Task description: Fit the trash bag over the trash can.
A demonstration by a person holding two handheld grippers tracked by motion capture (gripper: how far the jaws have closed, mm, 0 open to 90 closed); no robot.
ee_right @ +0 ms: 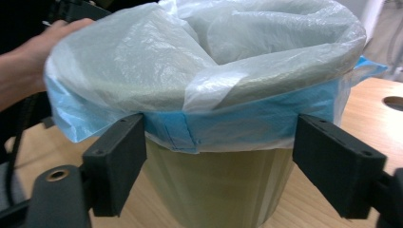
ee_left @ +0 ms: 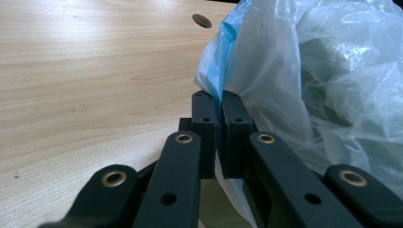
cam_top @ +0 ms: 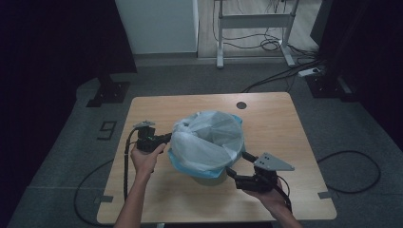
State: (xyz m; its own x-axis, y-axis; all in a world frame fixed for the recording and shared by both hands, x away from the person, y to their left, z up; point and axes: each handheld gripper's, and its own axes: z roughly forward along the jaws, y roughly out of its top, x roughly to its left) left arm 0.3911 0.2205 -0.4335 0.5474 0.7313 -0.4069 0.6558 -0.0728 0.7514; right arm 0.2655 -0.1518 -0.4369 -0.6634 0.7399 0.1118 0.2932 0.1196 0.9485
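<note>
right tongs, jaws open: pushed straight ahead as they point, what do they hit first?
Likely the bin: it sits dead ahead between the open right tongs, with the bag's blue hem just above. Depth is unclear.

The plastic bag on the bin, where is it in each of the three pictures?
High view: the plastic bag sits at the table's middle, over the bin.
Left gripper view: it fills the right side, its edge pinched in the left tongs.
Right gripper view: it spans the top.
Shared landmark: the round table hole.
</note>
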